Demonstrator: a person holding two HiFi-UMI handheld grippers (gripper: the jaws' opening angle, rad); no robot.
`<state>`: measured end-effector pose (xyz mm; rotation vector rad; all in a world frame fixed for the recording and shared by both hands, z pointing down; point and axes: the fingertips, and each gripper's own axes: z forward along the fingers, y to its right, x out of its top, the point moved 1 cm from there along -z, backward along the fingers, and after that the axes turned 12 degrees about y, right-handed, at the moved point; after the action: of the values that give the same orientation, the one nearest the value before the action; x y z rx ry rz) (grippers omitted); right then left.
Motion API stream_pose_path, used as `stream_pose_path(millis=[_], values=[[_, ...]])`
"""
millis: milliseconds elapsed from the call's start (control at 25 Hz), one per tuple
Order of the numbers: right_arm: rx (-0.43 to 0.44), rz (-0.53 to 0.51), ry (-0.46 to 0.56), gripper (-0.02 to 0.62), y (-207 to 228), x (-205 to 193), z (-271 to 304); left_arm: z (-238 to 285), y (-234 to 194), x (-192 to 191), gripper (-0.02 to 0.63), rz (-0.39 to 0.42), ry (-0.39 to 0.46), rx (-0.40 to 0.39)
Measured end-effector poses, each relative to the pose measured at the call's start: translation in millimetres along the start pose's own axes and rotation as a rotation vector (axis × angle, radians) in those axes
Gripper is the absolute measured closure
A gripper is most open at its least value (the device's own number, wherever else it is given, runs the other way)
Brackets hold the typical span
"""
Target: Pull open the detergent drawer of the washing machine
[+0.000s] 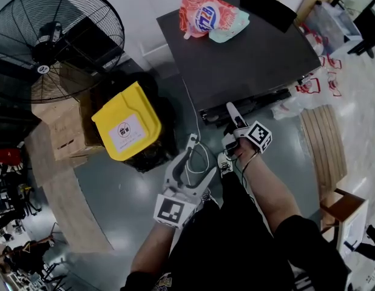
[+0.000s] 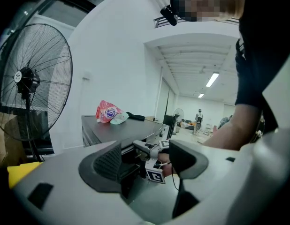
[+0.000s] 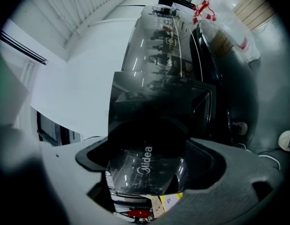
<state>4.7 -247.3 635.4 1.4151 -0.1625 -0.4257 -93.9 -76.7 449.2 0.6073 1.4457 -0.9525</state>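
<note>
The dark grey washing machine [image 1: 248, 53] stands ahead of me. Its glossy black detergent drawer [image 3: 145, 168], with a white logo on the front, sticks out from the front top edge [image 1: 216, 115]. My right gripper [image 3: 147, 163] has its jaws on either side of the drawer front and is shut on it; in the head view the right gripper [image 1: 227, 126] reaches to the machine's front. My left gripper [image 1: 196, 162] hangs lower and to the left, away from the machine. In its own view the left gripper [image 2: 145, 163] is open with nothing between its jaws.
An orange detergent bag [image 1: 209, 14] and a black cloth [image 1: 266, 5] lie on the machine top. A yellow-lidded bin [image 1: 127, 123] sits left of the machine, beside cardboard boxes [image 1: 63, 132] and a large black fan [image 1: 54, 35]. A wooden pallet [image 1: 324, 138] lies to the right.
</note>
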Motion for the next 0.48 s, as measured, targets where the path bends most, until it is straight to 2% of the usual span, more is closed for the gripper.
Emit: stream_pose_path(millis=[240, 480], values=[[0.039, -0.009, 0.0, 0.118, 0, -1, -14, -7, 8, 1, 0.316, 0.012, 0.003, -0.016], [0.019, 0.002, 0.02, 0.118, 6, 3, -38, -12, 21, -6, 0.316, 0.006, -0.003, -0.047]])
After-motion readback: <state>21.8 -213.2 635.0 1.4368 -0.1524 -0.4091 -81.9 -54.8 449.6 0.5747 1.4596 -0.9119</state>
